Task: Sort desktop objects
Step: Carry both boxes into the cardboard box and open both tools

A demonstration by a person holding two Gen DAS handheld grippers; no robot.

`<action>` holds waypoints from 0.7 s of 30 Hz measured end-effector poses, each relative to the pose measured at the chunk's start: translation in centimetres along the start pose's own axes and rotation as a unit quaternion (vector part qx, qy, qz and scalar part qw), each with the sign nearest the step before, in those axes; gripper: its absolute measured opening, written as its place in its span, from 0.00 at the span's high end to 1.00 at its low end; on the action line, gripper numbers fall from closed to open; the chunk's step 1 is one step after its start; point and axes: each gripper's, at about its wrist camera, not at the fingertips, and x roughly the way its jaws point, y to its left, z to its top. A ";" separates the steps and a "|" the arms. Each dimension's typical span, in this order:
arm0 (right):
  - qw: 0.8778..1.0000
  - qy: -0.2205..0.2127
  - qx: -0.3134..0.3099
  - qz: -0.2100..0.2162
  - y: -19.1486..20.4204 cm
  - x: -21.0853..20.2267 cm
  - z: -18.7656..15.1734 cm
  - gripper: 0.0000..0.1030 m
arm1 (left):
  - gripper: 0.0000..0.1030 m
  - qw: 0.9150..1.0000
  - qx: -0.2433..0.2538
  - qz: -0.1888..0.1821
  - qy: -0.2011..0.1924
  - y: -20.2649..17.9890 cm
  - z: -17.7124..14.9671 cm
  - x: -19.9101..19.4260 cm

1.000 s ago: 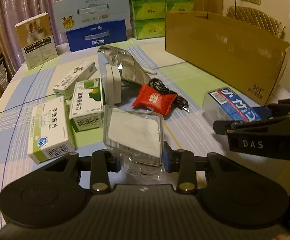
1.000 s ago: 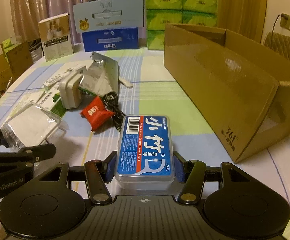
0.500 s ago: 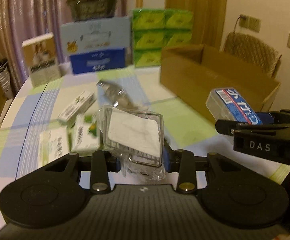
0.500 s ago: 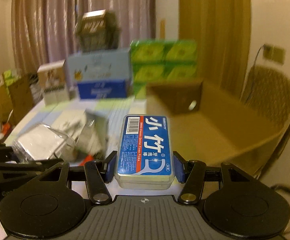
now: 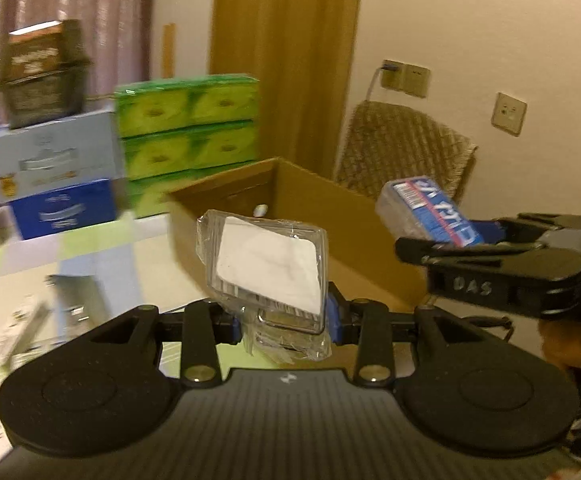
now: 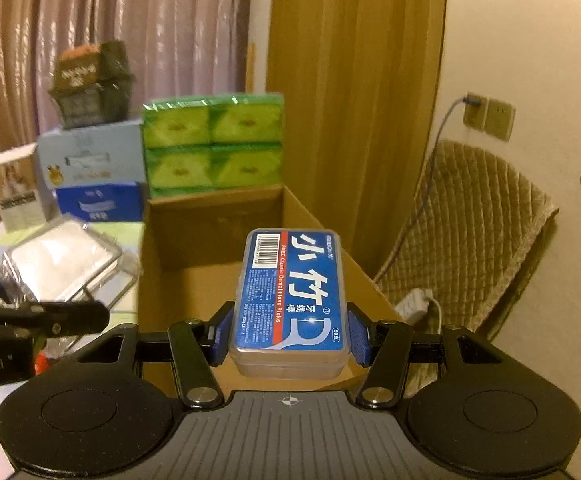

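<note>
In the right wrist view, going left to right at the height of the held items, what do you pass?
Clear plastic packet with white contents shut in the left gripper → open brown cardboard box → blue-labelled clear dental floss pick box clamped in the right gripper → tan quilted chair back.

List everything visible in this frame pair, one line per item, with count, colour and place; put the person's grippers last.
Floss pick box: 1, blue label, clear case, in right gripper.
Clear plastic pack: 1, transparent with white contents, in left gripper.
Cardboard box: 1, brown, open, ahead of both grippers.
Tissue packs: stack, green, behind cardboard box.
Milk carton: 1, pale blue and dark blue, left of tissue packs.
Chair: 1, beige quilted cover, right.
Table: 1, green-blue check cloth.
Left gripper: black, shut on pack.
Right gripper: black, shut on floss box.
</note>
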 end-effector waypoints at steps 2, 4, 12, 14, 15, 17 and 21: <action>1.000 0.014 0.001 -0.002 -0.7 1.1 -0.2 0.48 | 0.68 1.000 0.001 -0.010 0.006 -0.8 0.7 1.6; 1.000 0.023 0.003 0.001 -1.3 1.9 -0.3 0.48 | 0.68 1.000 -0.001 -0.018 0.013 -1.4 1.4 3.2; 0.999 0.036 0.000 -0.005 -2.2 3.6 -0.2 0.48 | 0.68 0.999 0.008 -0.043 0.032 -2.5 2.7 8.1; 0.999 0.037 -0.004 -0.006 -2.2 3.9 -0.2 0.48 | 0.68 0.998 0.010 -0.045 0.036 -2.6 2.6 9.1; 0.999 0.037 -0.006 -0.007 -2.2 4.0 -0.3 0.48 | 0.68 0.998 0.010 -0.047 0.040 -2.6 2.5 9.6; 0.999 0.038 -0.006 -0.008 -2.4 4.1 -0.3 0.48 | 0.67 0.998 0.001 -0.050 0.045 -2.3 2.3 10.1; 0.999 0.040 -0.005 -0.008 -2.4 4.2 -0.4 0.48 | 0.64 0.998 -0.011 -0.048 0.050 -1.6 2.0 10.5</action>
